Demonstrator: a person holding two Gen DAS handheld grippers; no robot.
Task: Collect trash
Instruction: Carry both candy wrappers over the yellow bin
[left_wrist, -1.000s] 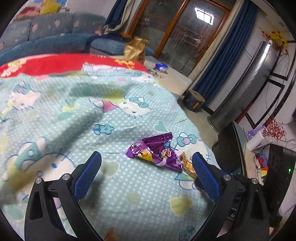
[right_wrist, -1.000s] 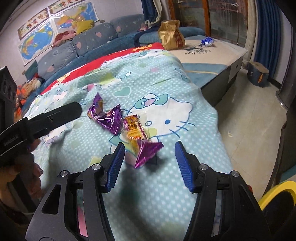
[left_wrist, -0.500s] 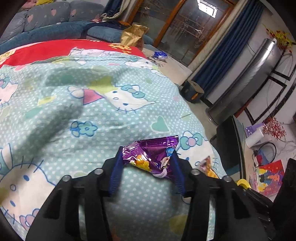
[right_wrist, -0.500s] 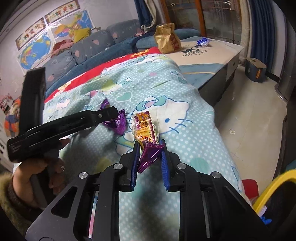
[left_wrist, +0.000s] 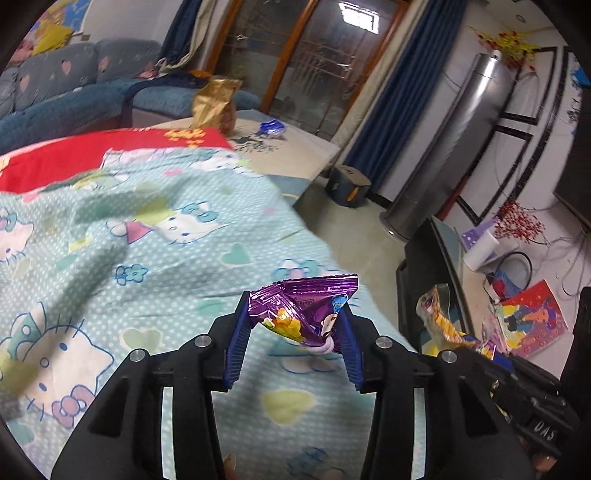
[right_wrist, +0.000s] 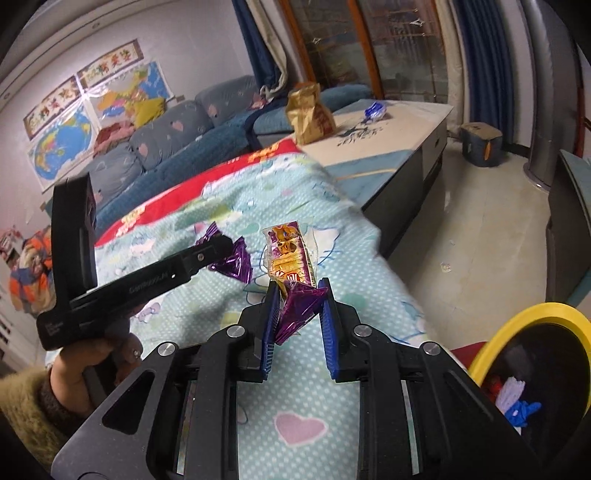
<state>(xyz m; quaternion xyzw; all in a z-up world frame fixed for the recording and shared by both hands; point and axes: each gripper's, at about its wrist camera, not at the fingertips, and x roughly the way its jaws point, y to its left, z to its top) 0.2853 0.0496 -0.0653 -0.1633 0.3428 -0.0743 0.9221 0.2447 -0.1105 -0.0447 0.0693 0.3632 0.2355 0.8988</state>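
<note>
So, two snack wrappers total: the left gripper (left_wrist: 295, 325) is clamped on the purple wrapper (left_wrist: 306, 306), the right gripper (right_wrist: 298, 314) pinches the orange-and-purple wrapper (right_wrist: 291, 258), both lifted over the Hello Kitty blanket (left_wrist: 147, 236). One yellow-rimmed bin (right_wrist: 532, 354) sits just beside it.

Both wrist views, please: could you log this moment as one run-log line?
left gripper: shut on purple wrapper | right gripper: shut on orange-purple wrapper | both lifted off blanket | yellow-rimmed bin: lower right
</note>
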